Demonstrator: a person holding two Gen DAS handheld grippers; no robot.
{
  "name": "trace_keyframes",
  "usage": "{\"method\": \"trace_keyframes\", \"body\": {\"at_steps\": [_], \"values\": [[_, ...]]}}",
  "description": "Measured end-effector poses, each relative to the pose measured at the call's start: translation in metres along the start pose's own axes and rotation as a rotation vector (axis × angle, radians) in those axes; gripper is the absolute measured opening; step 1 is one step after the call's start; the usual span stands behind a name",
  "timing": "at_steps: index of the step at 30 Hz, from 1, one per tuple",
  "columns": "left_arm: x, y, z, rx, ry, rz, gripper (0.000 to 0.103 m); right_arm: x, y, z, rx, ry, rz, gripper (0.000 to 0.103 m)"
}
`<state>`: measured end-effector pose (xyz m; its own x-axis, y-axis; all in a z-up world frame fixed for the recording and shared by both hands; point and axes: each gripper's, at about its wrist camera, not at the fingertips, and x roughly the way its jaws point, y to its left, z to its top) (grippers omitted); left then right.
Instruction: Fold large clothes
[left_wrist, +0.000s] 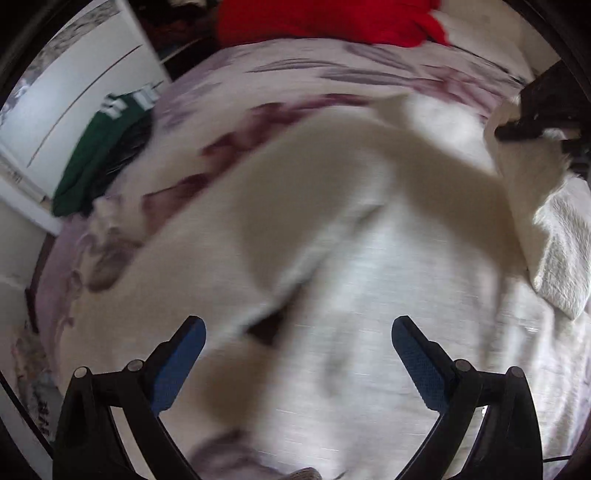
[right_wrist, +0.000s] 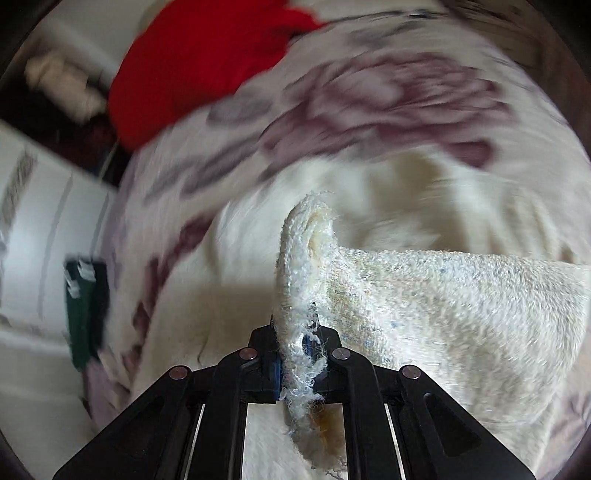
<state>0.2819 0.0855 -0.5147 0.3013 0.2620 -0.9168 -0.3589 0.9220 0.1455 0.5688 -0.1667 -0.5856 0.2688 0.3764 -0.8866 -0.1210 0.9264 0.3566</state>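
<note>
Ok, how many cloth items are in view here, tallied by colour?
White: 1, the towel, held by the right gripper
Red: 1, the garment
Green: 1, the garment
Floral: 1, the bedspread
Total: 4

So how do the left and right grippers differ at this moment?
The left gripper stands open, its blue pads wide apart and empty; the right gripper is shut on the white towel. The left hovers over the spread cloth without touching it; the right lifts a frayed edge clear of the floral bedspread. Both are black with blue pads.
</note>
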Motion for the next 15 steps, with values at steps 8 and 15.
{"method": "trace_keyframes", "body": {"at_steps": [8,15], "values": [[0.024,0.12,-0.025,-0.102,0.076,0.053,0.103,0.105,0.089,-0.037,-0.107,0.213,-0.084,0.036],[0.03,0.184,-0.101,-0.433,0.283,-0.278,0.103,0.009,0.009,-0.079,0.21,0.138,0.142,0.066]]}}
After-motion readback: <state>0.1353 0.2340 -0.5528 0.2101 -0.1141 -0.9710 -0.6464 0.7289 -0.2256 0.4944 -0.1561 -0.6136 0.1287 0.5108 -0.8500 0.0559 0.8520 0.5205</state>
